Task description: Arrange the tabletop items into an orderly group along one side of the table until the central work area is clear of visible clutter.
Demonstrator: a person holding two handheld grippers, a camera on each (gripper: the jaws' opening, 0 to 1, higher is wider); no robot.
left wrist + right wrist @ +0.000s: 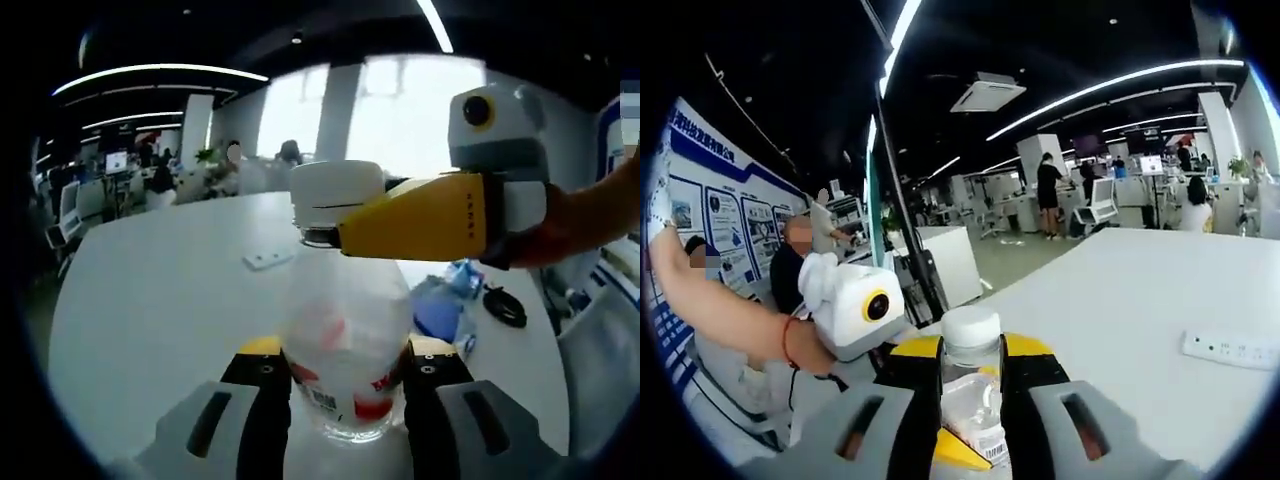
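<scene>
jaws of left gripper [345, 375] clamp clear plastic bottle [345, 350] body, upright on white table [160, 300]; right gripper [335, 238] pinches its neck under white cap [336, 192]. right gripper view: right gripper's jaws closed on bottle neck; power strip [1230, 350] lies well apart.

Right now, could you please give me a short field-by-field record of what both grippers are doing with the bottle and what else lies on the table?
held item: clear plastic bottle, upright on the white table
left gripper: jaws closed on the bottle's lower body
right gripper: jaws closed on the bottle's neck, under the white cap
label: red and white, blurred
other items: white power strip, black cable, blue wrapper
background: open office with people
</scene>
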